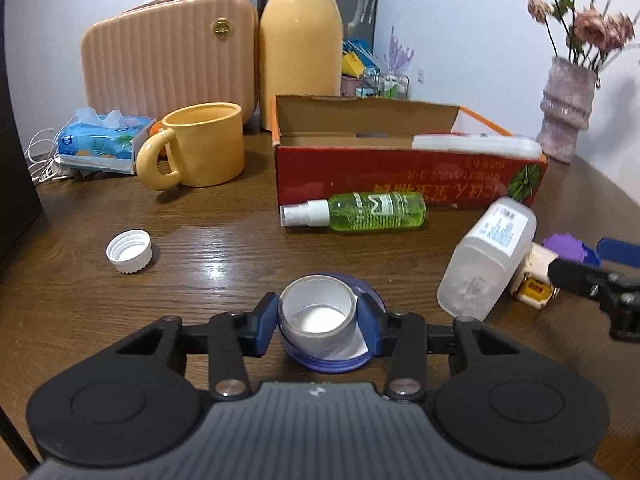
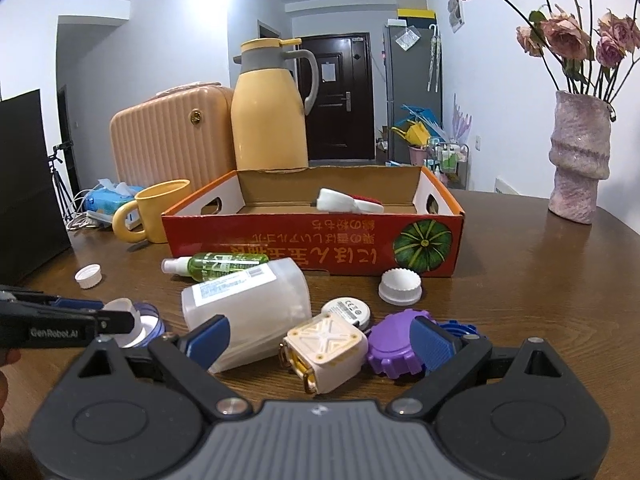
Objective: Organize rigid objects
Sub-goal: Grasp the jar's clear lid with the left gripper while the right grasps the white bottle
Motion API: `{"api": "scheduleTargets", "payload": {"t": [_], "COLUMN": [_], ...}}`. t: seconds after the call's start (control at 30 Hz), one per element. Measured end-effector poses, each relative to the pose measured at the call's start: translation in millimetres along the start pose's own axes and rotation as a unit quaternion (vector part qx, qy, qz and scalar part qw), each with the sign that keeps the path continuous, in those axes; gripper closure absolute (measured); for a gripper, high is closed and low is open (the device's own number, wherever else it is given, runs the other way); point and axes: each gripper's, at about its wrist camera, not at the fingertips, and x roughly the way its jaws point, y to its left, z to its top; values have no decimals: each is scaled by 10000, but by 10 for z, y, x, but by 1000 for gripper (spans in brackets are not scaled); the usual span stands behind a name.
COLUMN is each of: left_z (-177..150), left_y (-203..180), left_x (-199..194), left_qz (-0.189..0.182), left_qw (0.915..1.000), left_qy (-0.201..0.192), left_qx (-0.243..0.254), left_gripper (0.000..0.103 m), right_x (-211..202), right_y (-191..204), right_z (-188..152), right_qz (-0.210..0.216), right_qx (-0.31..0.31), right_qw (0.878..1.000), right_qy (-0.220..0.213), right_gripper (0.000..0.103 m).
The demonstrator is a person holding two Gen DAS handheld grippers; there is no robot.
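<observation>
1. Left wrist view: the left gripper (image 1: 317, 322) has its blue pads pressed against either side of a grey tape roll (image 1: 317, 312), which stands in a shallow purple-rimmed lid (image 1: 370, 286) on the near part of the wooden table (image 1: 224, 248).
2. To the left lies a ribbed white bottle cap (image 1: 129, 250), open side up, well apart from the gripper.
3. Farther off, a green spray bottle (image 1: 352, 213) lies on its side just in front of the red cardboard box (image 1: 404, 176).
4. To the right a frosted white bottle (image 1: 486, 258) lies tilted on its side; beside it sit a small cream cube gadget (image 1: 534, 280) and a purple cap (image 1: 566, 246). The right gripper's black finger (image 1: 576, 276) reaches in there from the right edge.
5. At the far left stand a yellow mug (image 1: 200, 146), a tissue pack (image 1: 102, 142), a peach ribbed case (image 1: 168, 52) and a yellow thermos jug (image 1: 300, 40).
6. Right wrist view: the right gripper (image 2: 320, 338) stands wide apart, gripping nothing; between its blue pads lie the cream cube gadget (image 2: 326, 350), the near end of the frosted white bottle (image 2: 248, 308) and the purple cap (image 2: 394, 340).
7. Just beyond lie a round white disc (image 2: 347, 310) and a scalloped white cap (image 2: 400, 286), near the red cardboard box (image 2: 316, 244), which holds a white item (image 2: 344, 200).
8. The left gripper (image 2: 120, 322) enters at the left, over the tape roll (image 2: 120, 308).
9. A pink vase (image 2: 580, 156) of dried roses stands far right.
</observation>
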Motion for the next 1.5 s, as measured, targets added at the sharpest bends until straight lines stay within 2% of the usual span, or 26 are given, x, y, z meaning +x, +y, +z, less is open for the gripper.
{"api": "scheduleTargets", "payload": {"t": [0.27,0.47,0.67,0.87,0.93,0.97,1.5], "left_z": [29,40,30,24,22,23,20], "left_y": [127,196,285,352,361,361,346], "left_x": [-109,-175,-198,-190,-195,-197,-225], "left_qz": [-145,-43,11,21,28,27,45], "left_qw": [9991,9985,9979,9973,9971,9971,9968], "left_qy": [-197,-312,-334,-307,-315,-318,-375], "left_qx": [-336,-454,-557,-671,-687,-690,-701], "left_gripper": [60,60,60,60,60,60,60], "right_x": [96,258,477,622,655,657,314], "right_y": [207,360,440,432,442,449,585], "right_z": [50,106,114,140,141,141,94], "right_qz": [285,463,234,410,567,599,649], "right_qx": [-422,-697,-990,-1053,-1073,-1067,-1086], "right_qw": [9987,9965,9947,9931,9920,9919,9918], "right_qy": [-64,19,170,297,361,355,-183], "right_gripper": [6,6,6,6,13,16,16]}}
